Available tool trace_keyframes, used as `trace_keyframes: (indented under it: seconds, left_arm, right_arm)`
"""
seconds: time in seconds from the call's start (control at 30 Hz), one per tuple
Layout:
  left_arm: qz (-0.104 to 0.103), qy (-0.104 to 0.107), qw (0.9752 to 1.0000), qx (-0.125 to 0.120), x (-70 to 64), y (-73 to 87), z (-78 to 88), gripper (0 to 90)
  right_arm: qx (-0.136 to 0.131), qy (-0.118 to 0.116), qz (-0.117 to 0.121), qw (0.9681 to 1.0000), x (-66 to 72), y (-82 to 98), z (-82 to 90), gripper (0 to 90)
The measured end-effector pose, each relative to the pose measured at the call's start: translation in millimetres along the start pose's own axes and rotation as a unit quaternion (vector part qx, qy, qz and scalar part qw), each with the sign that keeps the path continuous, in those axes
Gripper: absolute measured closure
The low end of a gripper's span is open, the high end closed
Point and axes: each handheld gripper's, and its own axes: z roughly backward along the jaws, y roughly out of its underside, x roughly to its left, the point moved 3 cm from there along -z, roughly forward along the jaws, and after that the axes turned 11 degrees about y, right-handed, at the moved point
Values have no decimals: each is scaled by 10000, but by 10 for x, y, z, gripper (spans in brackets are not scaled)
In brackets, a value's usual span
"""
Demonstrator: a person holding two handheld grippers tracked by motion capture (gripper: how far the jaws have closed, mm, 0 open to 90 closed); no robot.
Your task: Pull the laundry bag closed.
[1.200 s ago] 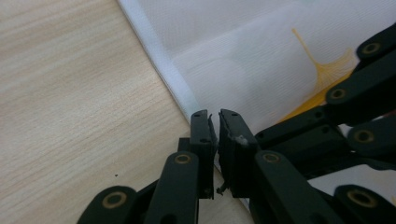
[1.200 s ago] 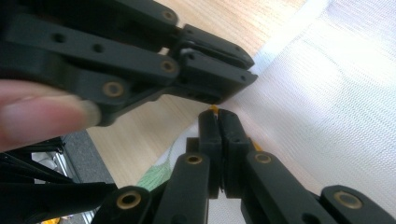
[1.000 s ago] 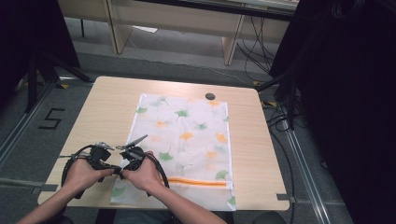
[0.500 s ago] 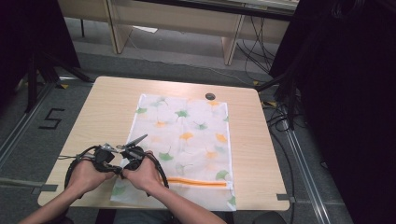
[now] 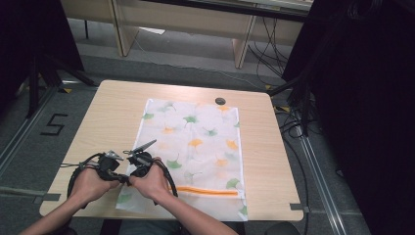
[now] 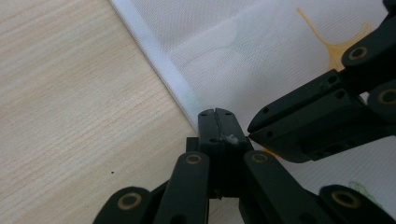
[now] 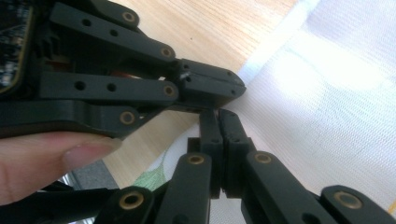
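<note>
A white cloth with green and orange leaf prints lies flat across the middle of the table. At lower left of the high view, 2 hands hold the left gripper and right gripper tip to tip at the cloth's left hem. Both are clenched; whether either pinches the hem cannot be told. A small dark disc sits at the cloth's far edge.
</note>
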Motion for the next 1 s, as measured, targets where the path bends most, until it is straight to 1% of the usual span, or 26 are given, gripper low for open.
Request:
trace_keyframes:
  seconds: [0.03, 0.07, 0.1, 0.13, 0.17, 0.2, 0.23, 0.27, 0.3, 0.33, 0.37, 0.4, 0.43, 0.47, 0.5, 0.53, 0.57, 0.63, 0.67, 0.7, 0.73, 0.77, 0.8, 0.9, 0.93, 1.0]
  left_arm:
    - [3, -7, 10000, -14, -1, 1, 0, 900]
    - [5, 29, 10000, -30, -5, 5, 1, 900]
    - [-41, 51, 10000, 59, 8, 8, 8, 900]
    - [15, 48, 10000, -25, 7, 7, 7, 900]
    - [54, 29, 10000, -42, 9, 6, 3, 900]
    - [37, 68, 10000, -44, 9, 9, 7, 900]
    - [57, 80, 9999, -53, 13, 10, 5, 900]
    - [72, 87, 9999, -64, 13, 10, 6, 900]
    - [117, 100, 9999, -75, 19, 10, 1, 900]
    - [101, 113, 9999, -39, 26, 12, 6, 900]
    - [86, 117, 9999, -40, 26, 15, 14, 900]
    - [86, 117, 9999, -40, 26, 15, 14, 900]
    - [96, 123, 9999, -38, 26, 15, 14, 900]
    - [101, 129, 9999, -39, 25, 15, 15, 900]
    - [169, 124, 9997, -109, 19, 14, 7, 900]
    - [202, 129, 9997, -110, 24, 16, 6, 900]
    - [228, 129, 9996, -105, 25, 17, 9, 900]
    - [244, 137, 9995, -124, 26, 18, 8, 900]
    - [230, 129, 9996, -129, 23, 19, 9, 900]
    - [229, 121, 9996, -128, 22, 19, 9, 900]
    - [234, 125, 9996, -128, 22, 19, 9, 900]
    - [226, 127, 9996, -117, 24, 19, 10, 900]
    - [227, 128, 9996, -118, 25, 19, 11, 900]
    - [238, 139, 9995, -118, 28, 19, 10, 900]
    - [231, 132, 9996, -128, 25, 20, 11, 900]
    - [204, 157, 9996, -103, 25, 21, 16, 900]
  right_arm:
    - [-113, -37, 69, 9999, 4, -2, -7, 900]
    - [-56, -36, -14, 10000, 24, 7, 10, 900]
    - [-39, 20, -23, 10000, 29, 10, 20, 900]
    - [-158, -43, 113, 9998, 17, 5, 15, 900]
    - [-144, -10, 93, 9999, 22, 10, 19, 900]
    - [-113, 6, 42, 9999, 36, 16, 25, 900]
    - [-123, 167, 66, 9998, 48, 18, 30, 900]
    - [-169, 145, 181, 9996, 39, 18, 25, 900]
    - [-169, 272, 225, 9992, 30, 21, 21, 900]
    - [-230, 192, 269, 9992, 40, 22, 30, 900]
    - [-156, 121, 61, 9998, 51, 34, 31, 900]
    - [-156, 121, 61, 9998, 51, 34, 31, 900]
    - [-188, 172, 88, 9996, 40, 36, 25, 900]
    - [-170, 77, 52, 9998, 37, 38, 21, 899]
    - [-234, 5, 87, 9997, 16, 37, 5, 896]
    - [-266, 87, 185, 9994, -2, 40, 13, 894]
    - [-174, 94, 47, 9998, 10, 56, 18, 895]
    - [-196, 85, 36, 9998, 12, 58, 15, 892]
    - [-209, 113, 84, 9997, 6, 59, 12, 888]
    - [-313, 35, 203, 9993, -10, 52, 4, 877]
    - [-384, 185, 56, 9991, 6, 46, -5, 873]
    - [-381, 139, -24, 9992, 14, 46, -7, 873]
    - [-335, 88, -22, 9994, 12, 49, -9, 873]
    - [-326, 40, -15, 9995, 6, 52, -10, 871]
    - [-368, -83, -64, 9993, 22, 48, -4, 870]
    - [-380, -97, -12, 9992, 15, 44, -9, 864]
